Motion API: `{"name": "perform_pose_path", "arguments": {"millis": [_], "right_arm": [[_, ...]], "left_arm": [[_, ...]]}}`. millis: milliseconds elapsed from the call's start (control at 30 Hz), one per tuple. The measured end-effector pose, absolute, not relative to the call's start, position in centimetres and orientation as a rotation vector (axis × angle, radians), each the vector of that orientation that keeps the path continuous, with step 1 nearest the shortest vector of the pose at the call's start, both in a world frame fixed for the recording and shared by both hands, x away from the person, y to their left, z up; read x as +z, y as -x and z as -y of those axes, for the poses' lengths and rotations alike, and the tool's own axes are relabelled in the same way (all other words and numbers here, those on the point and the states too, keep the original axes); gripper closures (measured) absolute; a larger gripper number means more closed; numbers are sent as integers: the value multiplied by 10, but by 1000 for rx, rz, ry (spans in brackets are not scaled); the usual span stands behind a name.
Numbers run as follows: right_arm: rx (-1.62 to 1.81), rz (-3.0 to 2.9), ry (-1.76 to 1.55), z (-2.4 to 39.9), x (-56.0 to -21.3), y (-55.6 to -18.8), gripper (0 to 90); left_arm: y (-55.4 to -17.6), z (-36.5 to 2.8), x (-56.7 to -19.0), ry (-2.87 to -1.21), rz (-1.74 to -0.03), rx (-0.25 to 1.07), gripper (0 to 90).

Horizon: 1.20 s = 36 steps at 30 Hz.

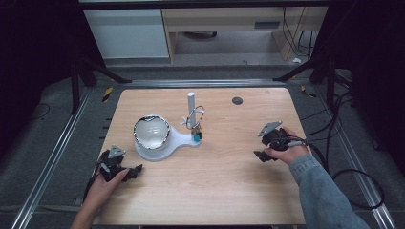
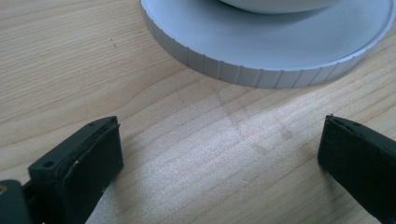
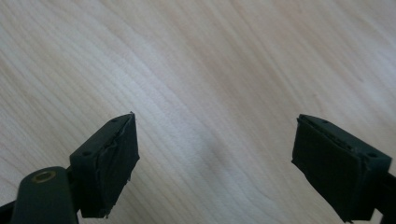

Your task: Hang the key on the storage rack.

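At the lower left of the high view, the left gripper [image 1: 135, 171] rests on the desk [image 1: 224, 191], jaws spread with nothing between them, just beside the white stand [image 1: 165, 147]. In its own view the stand's ribbed base [image 2: 261, 56] fills the top of the frame. Left of centre, a shiny bowl [image 1: 151, 133] sits on that stand, with a white post [image 1: 191, 105] and wire whisk [image 1: 196, 117] rising behind it. At the right, the right gripper [image 1: 261, 155] lies low over bare wood, jaws spread wide and empty.
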State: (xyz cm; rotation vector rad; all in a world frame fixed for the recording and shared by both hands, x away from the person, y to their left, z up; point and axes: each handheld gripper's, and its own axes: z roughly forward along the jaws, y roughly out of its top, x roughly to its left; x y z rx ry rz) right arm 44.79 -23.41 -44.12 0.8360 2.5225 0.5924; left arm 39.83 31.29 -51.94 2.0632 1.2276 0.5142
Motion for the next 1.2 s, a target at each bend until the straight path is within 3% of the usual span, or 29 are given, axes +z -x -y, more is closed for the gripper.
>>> {"name": "perform_pose_path", "arguments": {"millis": [667,1200], "right_arm": [[844,-2325,-1117,233,-495,-476,74],[916,-2244,-1259,241,-507,-488,5]], "left_arm": [[-398,-313,-519,-2064,-1230,515,0],[-398,-313,-519,-2064,-1230,515,0]]}}
